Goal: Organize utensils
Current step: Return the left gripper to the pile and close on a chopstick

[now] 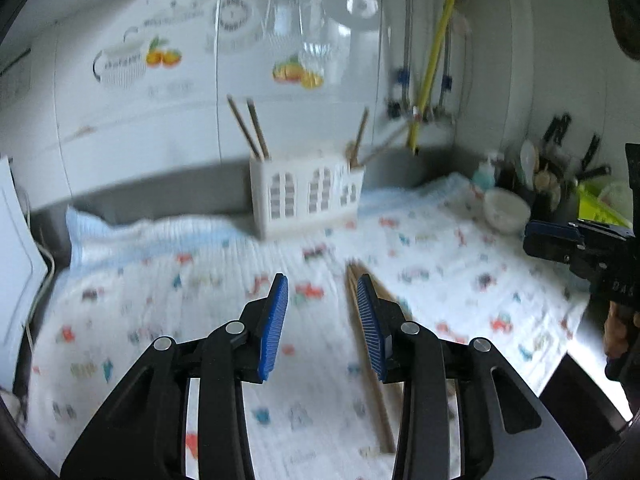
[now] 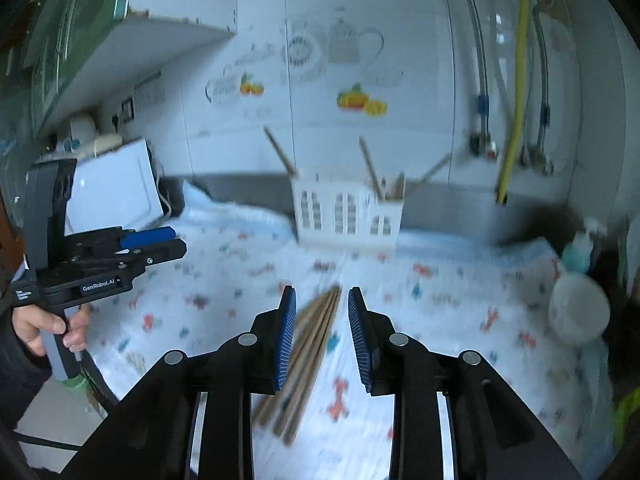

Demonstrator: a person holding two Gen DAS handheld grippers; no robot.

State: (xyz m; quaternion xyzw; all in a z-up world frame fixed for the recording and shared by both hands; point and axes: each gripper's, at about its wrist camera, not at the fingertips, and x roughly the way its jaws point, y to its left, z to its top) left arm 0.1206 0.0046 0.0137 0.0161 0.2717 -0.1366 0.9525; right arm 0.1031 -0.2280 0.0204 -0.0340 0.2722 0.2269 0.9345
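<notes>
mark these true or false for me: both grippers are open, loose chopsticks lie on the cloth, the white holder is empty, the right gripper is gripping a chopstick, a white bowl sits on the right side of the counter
1. Both grippers are open. True: the left gripper and the right gripper each show a gap between the blue pads.
2. Loose chopsticks lie on the patterned cloth. True.
3. The white utensil holder is empty. False: several chopsticks stand in it.
4. The right gripper is gripping a chopstick. False: its pads are apart and the chopsticks lie on the cloth below them.
5. A white bowl sits on the right side of the counter. True.
</notes>
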